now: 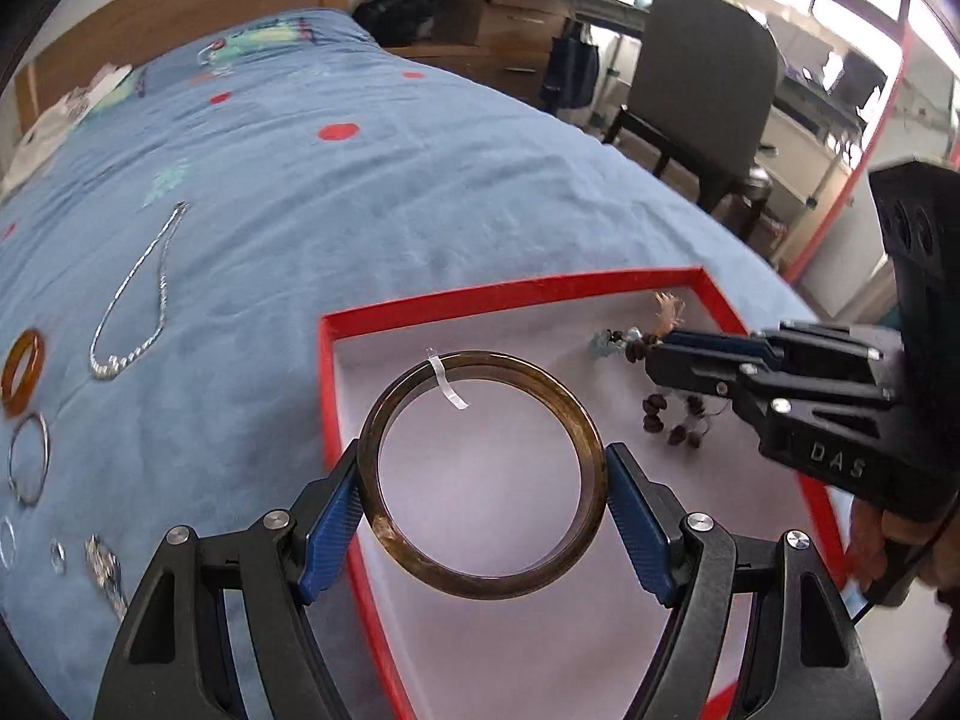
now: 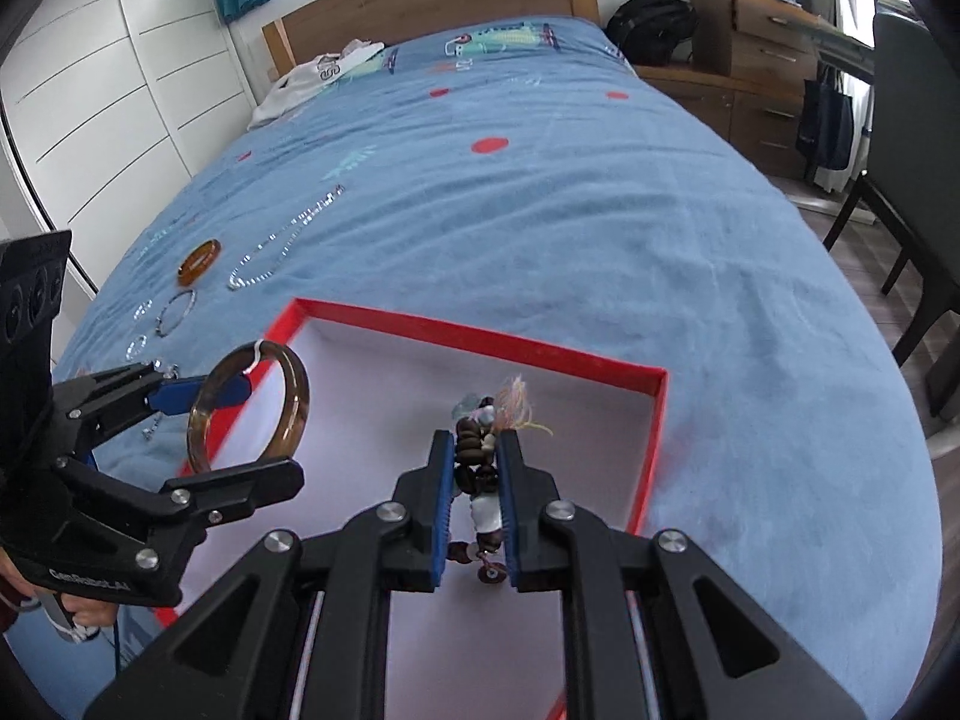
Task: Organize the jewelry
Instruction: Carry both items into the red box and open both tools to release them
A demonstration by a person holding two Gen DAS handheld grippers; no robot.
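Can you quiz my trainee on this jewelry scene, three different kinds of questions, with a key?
1. True or false: the left gripper holds a brown bangle over the red box.
2. Multiple choice: what does the right gripper grip? A) a silver chain B) a beaded bracelet C) an orange ring
3. Fill in: the silver chain lies on the blue ____, outside the box.

Key: 1 true; 2 B; 3 bedspread.
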